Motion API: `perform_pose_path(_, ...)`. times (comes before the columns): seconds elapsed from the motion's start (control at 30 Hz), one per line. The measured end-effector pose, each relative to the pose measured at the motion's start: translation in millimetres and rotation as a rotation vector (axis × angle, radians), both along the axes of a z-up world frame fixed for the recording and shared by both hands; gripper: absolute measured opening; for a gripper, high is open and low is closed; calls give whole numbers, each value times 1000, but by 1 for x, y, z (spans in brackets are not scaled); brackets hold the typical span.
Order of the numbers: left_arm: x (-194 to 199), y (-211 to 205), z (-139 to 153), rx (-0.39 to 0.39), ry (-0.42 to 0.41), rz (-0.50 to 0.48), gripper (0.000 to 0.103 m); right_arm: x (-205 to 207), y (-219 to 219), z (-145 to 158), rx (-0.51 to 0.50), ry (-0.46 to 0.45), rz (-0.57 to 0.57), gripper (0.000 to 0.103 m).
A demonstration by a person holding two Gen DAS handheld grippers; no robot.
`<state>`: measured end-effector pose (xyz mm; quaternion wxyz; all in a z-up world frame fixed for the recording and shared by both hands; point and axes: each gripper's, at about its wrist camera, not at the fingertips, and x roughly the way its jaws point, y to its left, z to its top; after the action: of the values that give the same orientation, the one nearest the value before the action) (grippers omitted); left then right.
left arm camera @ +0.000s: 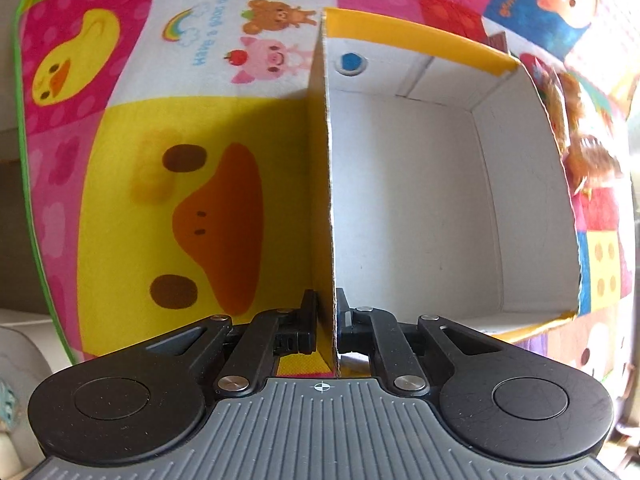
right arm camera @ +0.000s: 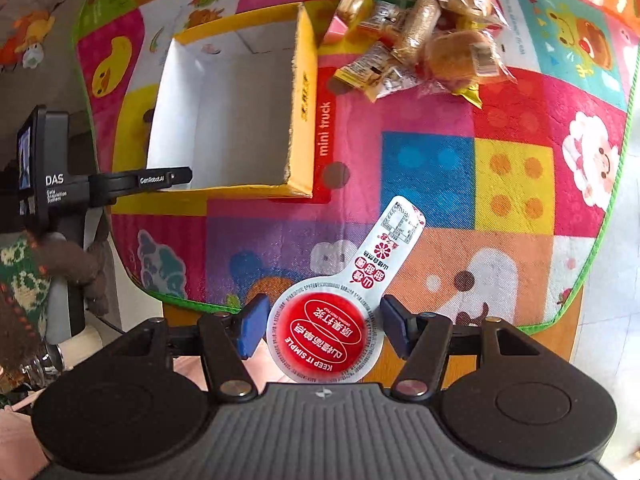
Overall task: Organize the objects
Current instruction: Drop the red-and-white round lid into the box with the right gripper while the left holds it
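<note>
An empty cardboard box [left arm camera: 412, 200], yellow outside and white inside, stands on a colourful cartoon mat [left arm camera: 180, 216]. My left gripper [left arm camera: 328, 300] is shut on the box's thin side wall, one finger inside and one outside. In the right wrist view the box [right arm camera: 304, 92] sits at the upper left, with the left gripper [right arm camera: 176, 178] at its near corner. My right gripper [right arm camera: 322, 328] is shut on a round red snack pack [right arm camera: 326, 336] with a long white tab, held above the mat's near edge. A pile of wrapped snacks [right arm camera: 424, 40] lies right of the box.
The mat [right arm camera: 512, 184] covers a wooden table whose edge [right arm camera: 560, 344] shows at the lower right. A person's patterned sleeve [right arm camera: 24, 280] and the left gripper's handle [right arm camera: 56, 188] are at the left. A brown plush toy [left arm camera: 588, 152] lies beside the box's far wall.
</note>
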<state>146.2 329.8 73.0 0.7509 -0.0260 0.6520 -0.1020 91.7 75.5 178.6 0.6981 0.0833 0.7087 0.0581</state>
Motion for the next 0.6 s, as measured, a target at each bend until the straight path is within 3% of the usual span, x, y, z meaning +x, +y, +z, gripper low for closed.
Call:
perform_pose_path(0.17,-2,14,0,-26,3,9,11,24,39,16,18,-89,96,61)
perform_pose_path(0.33,2,29,-5,-39,19,52,12,53,78,53,50,-281,158,62)
perform_pose_path(0.4,2,34,-4,-45,26,76,12,59,87,63,60,-318,172,83)
perform_pose_path(0.43,2,36,-4,-52,31,91,12,60,91,67,60,-335,179,84)
perform_pose_path(0.6,1,33,-4,-77,40,116,14,53,83,57,9,-285,188,84)
